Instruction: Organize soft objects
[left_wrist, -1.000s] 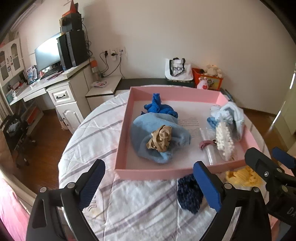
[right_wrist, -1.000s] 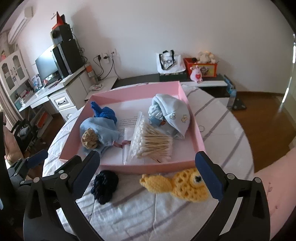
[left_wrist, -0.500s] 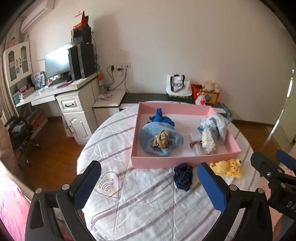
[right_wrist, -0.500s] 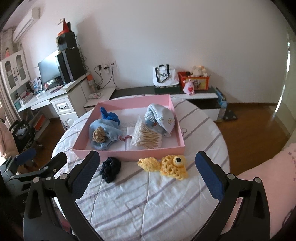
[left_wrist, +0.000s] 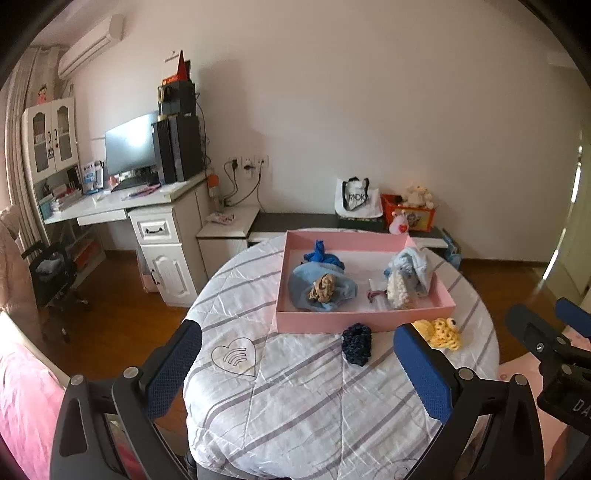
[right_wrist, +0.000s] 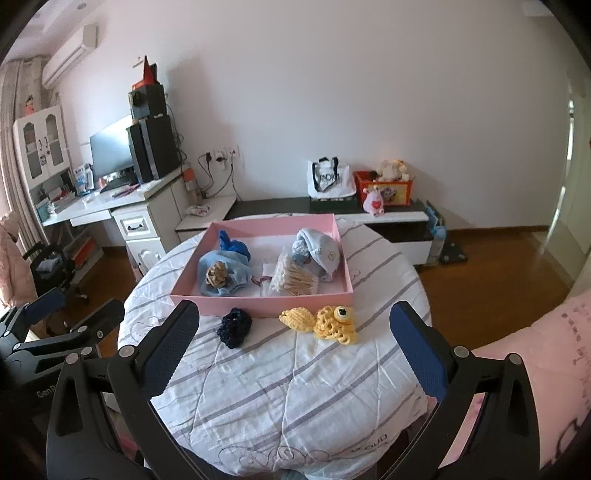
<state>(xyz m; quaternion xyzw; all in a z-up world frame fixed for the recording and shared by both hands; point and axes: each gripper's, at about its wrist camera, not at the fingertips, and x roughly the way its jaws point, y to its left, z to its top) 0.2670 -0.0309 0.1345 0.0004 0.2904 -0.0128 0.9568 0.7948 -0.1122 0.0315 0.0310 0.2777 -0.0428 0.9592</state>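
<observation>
Plain pale wall (left_wrist: 369, 110), wood floor (right_wrist: 491, 266), air conditioner (left_wrist: 90, 46) mounted high at left. White desk (left_wrist: 122, 206) carrying monitor (left_wrist: 129, 147) and black tower (a white glass-door cabinet (left_wrist: 50, 140) beside it). Low dark-topped bench (right_wrist: 332, 206) along the wall.

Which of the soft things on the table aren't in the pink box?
Two lie outside the pink box, on the cloth before its front wall: the dark blue knitted piece and the yellow crocheted fish.
</observation>
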